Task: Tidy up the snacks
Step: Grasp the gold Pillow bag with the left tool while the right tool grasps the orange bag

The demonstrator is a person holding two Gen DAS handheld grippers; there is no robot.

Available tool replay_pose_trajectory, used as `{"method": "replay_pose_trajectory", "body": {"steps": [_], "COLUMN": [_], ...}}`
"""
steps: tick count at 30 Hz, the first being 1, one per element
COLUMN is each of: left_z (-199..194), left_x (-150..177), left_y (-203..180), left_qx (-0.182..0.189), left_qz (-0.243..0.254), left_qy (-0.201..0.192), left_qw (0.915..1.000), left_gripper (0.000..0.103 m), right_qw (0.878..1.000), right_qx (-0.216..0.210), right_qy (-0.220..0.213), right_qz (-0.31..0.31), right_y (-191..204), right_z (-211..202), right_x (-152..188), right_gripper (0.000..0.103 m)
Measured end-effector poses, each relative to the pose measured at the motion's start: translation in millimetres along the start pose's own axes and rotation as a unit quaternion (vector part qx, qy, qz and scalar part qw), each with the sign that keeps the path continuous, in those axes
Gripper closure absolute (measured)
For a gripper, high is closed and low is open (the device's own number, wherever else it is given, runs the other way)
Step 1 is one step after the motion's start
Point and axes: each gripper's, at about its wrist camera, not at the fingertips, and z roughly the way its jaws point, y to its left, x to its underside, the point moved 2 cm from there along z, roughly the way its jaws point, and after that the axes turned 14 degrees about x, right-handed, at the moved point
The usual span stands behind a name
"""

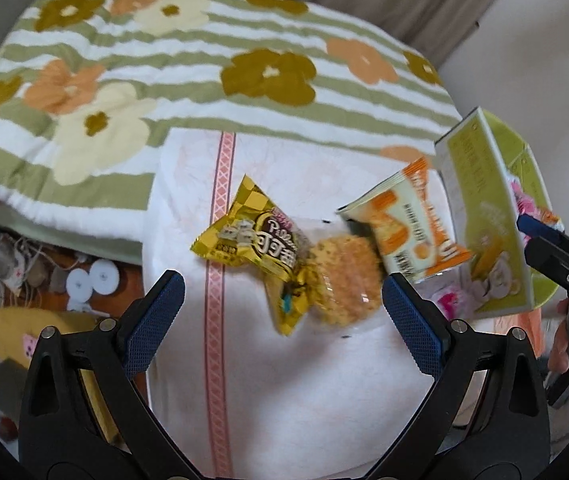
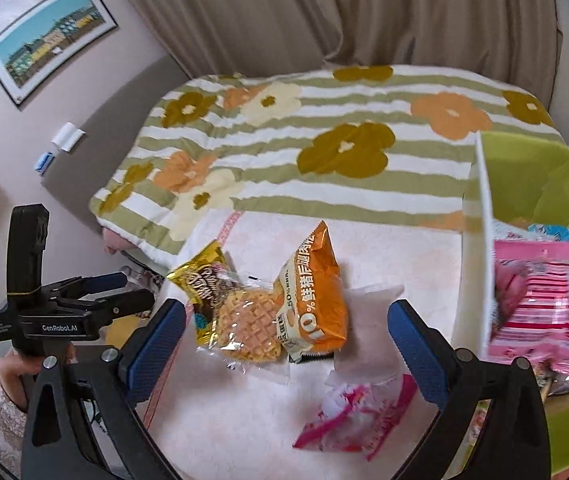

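On a white cloth [image 1: 284, 380] lie a yellow snack pack [image 1: 252, 240], a clear-wrapped waffle [image 1: 344, 280] and an orange-and-white pack [image 1: 412, 224]. The same yellow pack [image 2: 200, 280], waffle [image 2: 250, 326] and orange pack [image 2: 316, 292] show in the right wrist view, with a white pack [image 2: 368, 328] and a pink-and-white pack [image 2: 356, 416] nearer. A green box [image 1: 488, 216] at the right holds pink packs [image 2: 540, 312]. My left gripper [image 1: 282, 320] is open above the yellow pack and waffle. My right gripper [image 2: 286, 350] is open and empty over the packs.
A green-striped flowered blanket [image 1: 164, 80] covers the bed behind the cloth. Beige curtains [image 2: 324, 12] hang at the back. Left of the cloth is a drop to a cluttered floor [image 1: 44, 272]. The left gripper's body [image 2: 56, 312] shows at left in the right view.
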Motion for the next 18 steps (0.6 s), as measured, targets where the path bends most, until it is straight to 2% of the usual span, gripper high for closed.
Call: {"method": "replay_pose_trajectory", "body": {"steps": [4, 10, 18], "left_z": [26, 50, 80], "left_x": [-8, -15, -19], "left_y": [17, 31, 26], "left_qx": [-0.004, -0.018, -0.020], "left_qz": [0.038, 0.085, 0.120], "left_qy": [0.042, 0.085, 0.127], "left_qw": [0.9984, 0.9926, 0.9844], "left_gripper": [0.004, 0.004, 0.004], "right_qw": [1.000, 0.998, 0.997], "right_qx": [0.016, 0.032, 0.028], "right_qy": [0.023, 0.049, 0.074], "right_qz": [0.009, 0.003, 0.000], "right_y": [7, 11, 8], "right_z": [23, 47, 70], "right_x": [2, 2, 0], "right_gripper": [0.002, 0.002, 0.002]}}
